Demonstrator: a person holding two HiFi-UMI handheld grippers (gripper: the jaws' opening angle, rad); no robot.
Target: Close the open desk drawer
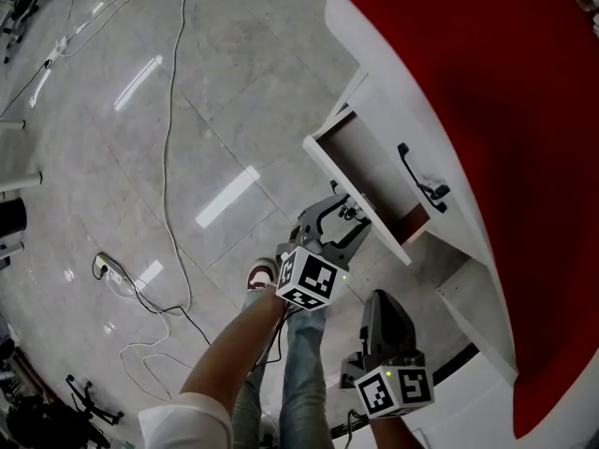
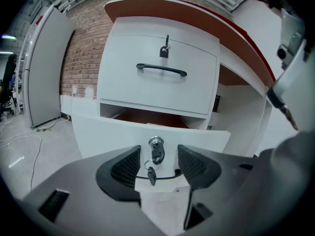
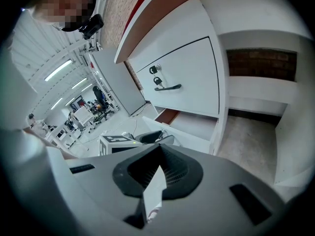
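Lower desk drawer [image 1: 374,176] stands pulled out of the white desk, below the red worktop [image 1: 487,110]; the upper drawer [image 2: 157,90], with its black handle [image 2: 161,69], is shut flush. The open drawer's front panel [image 2: 113,134] is its long axis: level from side to side in the left gripper view, diagonal from upper left to lower right in the head view. The panel faces outward toward the person, so the closing travel, by judgement, runs square to that panel and back into the desk body. Left tool [image 1: 344,215] is set squarely before the panel's middle, just beside it; whether the tips touch cannot be told. Its jaws stand moderately apart and grip nothing; between them appear the drawer's lock [image 2: 156,142], a hanging key [image 2: 151,173] and a slice of the drawer's dark handle [image 2: 167,175]. A central placement probably lets a push act along the runners without skewing the drawer, though the protruding key lies in the contact zone. Right tool [image 1: 384,299] is held low and apart from the drawer, near the person's legs, jaws pressed together on nothing [image 3: 158,156]; it appears idle, kept clear of the drawer's path.
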